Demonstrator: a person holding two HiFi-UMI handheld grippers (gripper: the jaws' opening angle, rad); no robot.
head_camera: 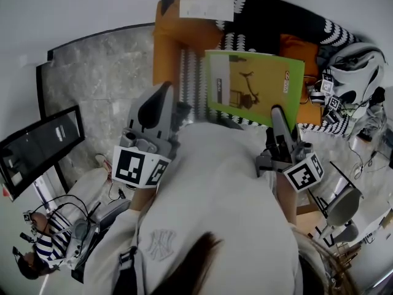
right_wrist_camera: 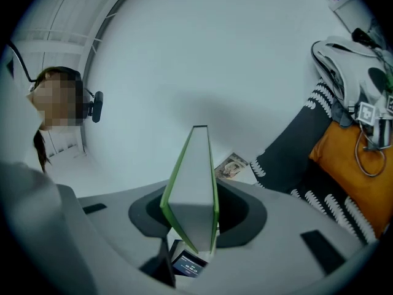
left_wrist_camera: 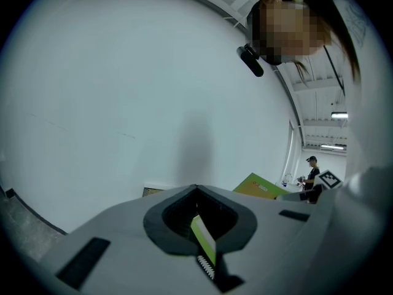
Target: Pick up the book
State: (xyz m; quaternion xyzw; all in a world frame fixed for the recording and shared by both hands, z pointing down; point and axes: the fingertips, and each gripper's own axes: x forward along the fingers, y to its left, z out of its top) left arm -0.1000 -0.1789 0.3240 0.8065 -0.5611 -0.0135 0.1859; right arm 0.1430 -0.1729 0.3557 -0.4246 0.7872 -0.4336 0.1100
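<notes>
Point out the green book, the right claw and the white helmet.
green book (head_camera: 255, 83): head view, middle of front cover.
right claw (head_camera: 277, 112): head view, tips at the book's near edge.
white helmet (head_camera: 356, 66): head view, top of shell.

Print on book (head_camera: 255, 85) illegibly small

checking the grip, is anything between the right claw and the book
Nothing. The right gripper view shows the green book standing edge-on directly between the jaws of the right claw, with no other thing in the way.
</notes>
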